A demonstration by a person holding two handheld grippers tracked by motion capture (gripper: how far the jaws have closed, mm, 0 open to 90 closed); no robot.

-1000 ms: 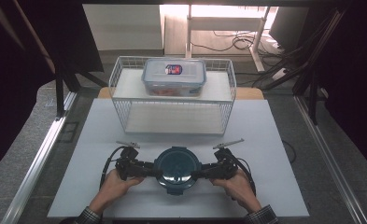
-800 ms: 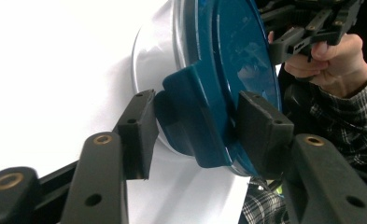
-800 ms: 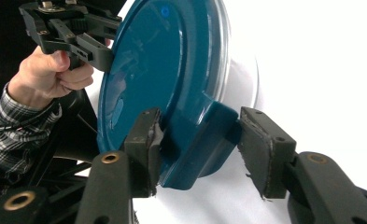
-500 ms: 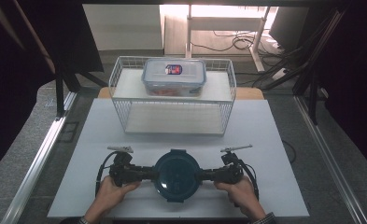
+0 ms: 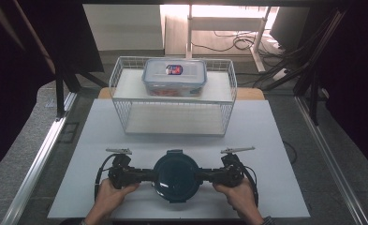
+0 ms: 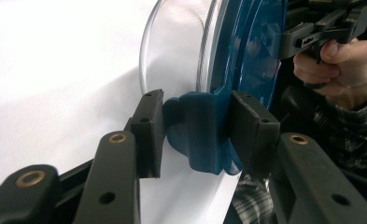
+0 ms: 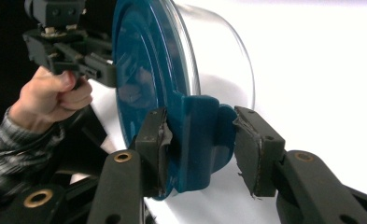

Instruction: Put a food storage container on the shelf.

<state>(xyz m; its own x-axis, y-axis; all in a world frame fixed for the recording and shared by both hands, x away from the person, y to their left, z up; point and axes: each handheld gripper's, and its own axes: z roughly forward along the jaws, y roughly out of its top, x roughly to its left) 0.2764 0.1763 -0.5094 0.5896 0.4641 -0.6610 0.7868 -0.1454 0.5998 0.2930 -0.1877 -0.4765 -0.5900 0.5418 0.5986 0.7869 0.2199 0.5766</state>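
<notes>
One round glass container (image 5: 176,174) with a dark blue lid sits at the near middle of my white table (image 5: 284,140). My two grippers flank it: my left gripper (image 6: 197,133) and my right gripper (image 7: 201,144) have both just been closing, each half-open with one blue lid latch between its jaws. Farther off stands one wire basket (image 5: 125,112), carrying one rectangular lidded box (image 5: 174,77).
</notes>
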